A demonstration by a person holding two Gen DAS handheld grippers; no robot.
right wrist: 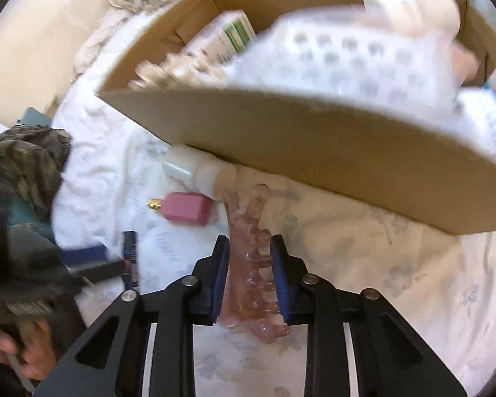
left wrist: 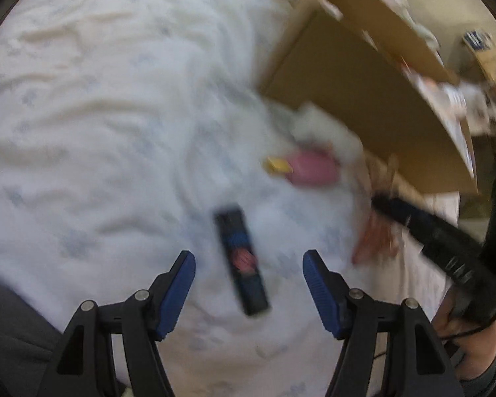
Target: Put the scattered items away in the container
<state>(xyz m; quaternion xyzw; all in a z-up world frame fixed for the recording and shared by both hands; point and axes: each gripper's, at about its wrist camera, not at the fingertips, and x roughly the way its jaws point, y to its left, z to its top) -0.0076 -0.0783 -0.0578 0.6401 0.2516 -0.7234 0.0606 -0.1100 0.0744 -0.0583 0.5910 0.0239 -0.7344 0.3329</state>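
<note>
On the white bedsheet (left wrist: pixel 99 132) a black tube (left wrist: pixel 241 261) lies between the fingers of my left gripper (left wrist: pixel 248 258), which is open and not touching it. My right gripper (right wrist: pixel 249 241) is shut on a clear pink hair claw clip (right wrist: pixel 251 264), its pads against both sides. A pink bottle with a gold cap (right wrist: pixel 186 211) and a white bottle (right wrist: pixel 198 168) lie just beyond, against the cardboard box (right wrist: pixel 314 145). In the left wrist view the pink bottle (left wrist: pixel 310 167) is blurred and lies near the box (left wrist: pixel 363 109).
The box holds a white and green carton (right wrist: pixel 228 33), bubble wrap (right wrist: pixel 347 59) and other white items. Dark patterned clothing (right wrist: pixel 29 155) lies at the left. A person's hand (right wrist: pixel 13 340) holds the left gripper's handle. The rumpled sheet stretches to the left.
</note>
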